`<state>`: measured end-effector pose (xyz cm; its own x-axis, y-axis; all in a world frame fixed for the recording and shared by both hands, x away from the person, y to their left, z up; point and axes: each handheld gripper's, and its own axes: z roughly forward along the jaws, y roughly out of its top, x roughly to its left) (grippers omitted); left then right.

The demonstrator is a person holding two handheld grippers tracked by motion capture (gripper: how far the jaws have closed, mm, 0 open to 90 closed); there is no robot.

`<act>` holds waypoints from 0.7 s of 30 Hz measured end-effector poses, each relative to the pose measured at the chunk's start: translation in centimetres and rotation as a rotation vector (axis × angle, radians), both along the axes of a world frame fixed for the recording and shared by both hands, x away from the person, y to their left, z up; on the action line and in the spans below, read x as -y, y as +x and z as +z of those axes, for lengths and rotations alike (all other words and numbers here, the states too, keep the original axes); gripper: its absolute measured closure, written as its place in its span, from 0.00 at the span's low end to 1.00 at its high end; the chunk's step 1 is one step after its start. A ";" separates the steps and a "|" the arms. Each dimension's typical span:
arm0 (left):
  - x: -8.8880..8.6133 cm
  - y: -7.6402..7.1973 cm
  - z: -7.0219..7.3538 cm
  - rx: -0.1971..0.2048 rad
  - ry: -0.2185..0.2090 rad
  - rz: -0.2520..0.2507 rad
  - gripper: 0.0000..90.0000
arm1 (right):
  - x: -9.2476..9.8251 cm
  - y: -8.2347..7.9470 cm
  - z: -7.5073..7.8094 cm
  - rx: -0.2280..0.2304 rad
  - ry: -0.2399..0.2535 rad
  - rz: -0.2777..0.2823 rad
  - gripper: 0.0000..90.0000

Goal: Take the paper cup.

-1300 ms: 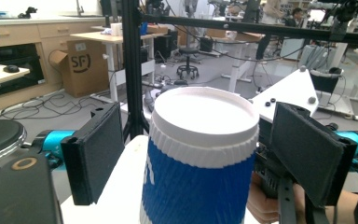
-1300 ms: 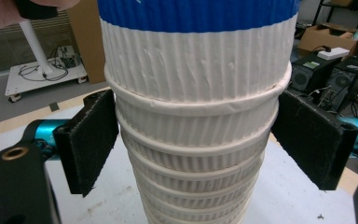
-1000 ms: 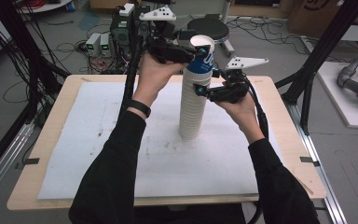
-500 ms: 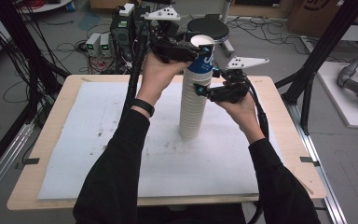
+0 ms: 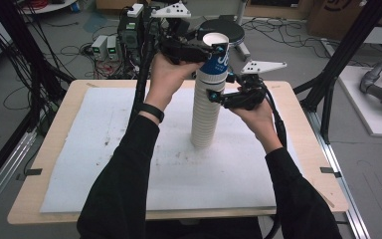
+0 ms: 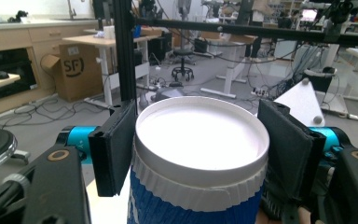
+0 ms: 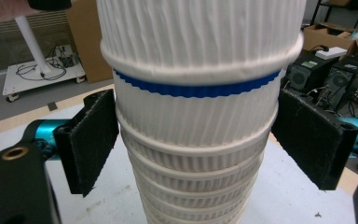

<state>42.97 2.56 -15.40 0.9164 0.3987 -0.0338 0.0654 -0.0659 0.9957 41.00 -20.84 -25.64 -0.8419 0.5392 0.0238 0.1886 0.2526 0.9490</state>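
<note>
Floor: grey [image 5: 40,30], strewn with black cables [image 5: 74,50].
Table: wooden top [image 5: 45,164] under a white mat [image 5: 109,164].
Frame: black posts [image 5: 350,47] beside the table.
Furniture: a stool [image 6: 182,63], desks [image 6: 107,42], a cardboard box [image 6: 72,70].
Light: dim, even.

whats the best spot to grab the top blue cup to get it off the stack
Grip the top blue cup just below its rolled rim, jaws level on opposite sides, as the left gripper does now, then lift straight up. The rim gives the pads a lip to catch, and the upright stack of white cups leaves no room lower down. The right gripper brackets the stack below to steady it.
</note>
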 end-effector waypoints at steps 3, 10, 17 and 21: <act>-0.1 0.0 0.2 0.005 -0.006 -0.002 0.34 | 0.0 0.0 0.0 0.001 0.000 -0.001 0.17; -0.3 -0.2 1.1 0.020 -0.024 -0.004 0.34 | 0.0 0.0 0.0 0.001 -0.001 -0.001 0.17; -0.5 -0.8 2.7 0.053 -0.041 -0.006 0.34 | 0.0 0.0 0.0 0.002 -0.002 -0.001 0.17; -0.7 -1.1 3.3 0.071 -0.045 -0.006 0.34 | 0.0 -0.1 0.0 0.003 -0.004 0.000 0.17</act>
<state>41.88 3.26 -12.08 0.9196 0.3927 0.0137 -0.0057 -0.0214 0.9998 40.95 -20.86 -25.62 -0.8417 0.5396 0.0186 0.1855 0.2566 0.9485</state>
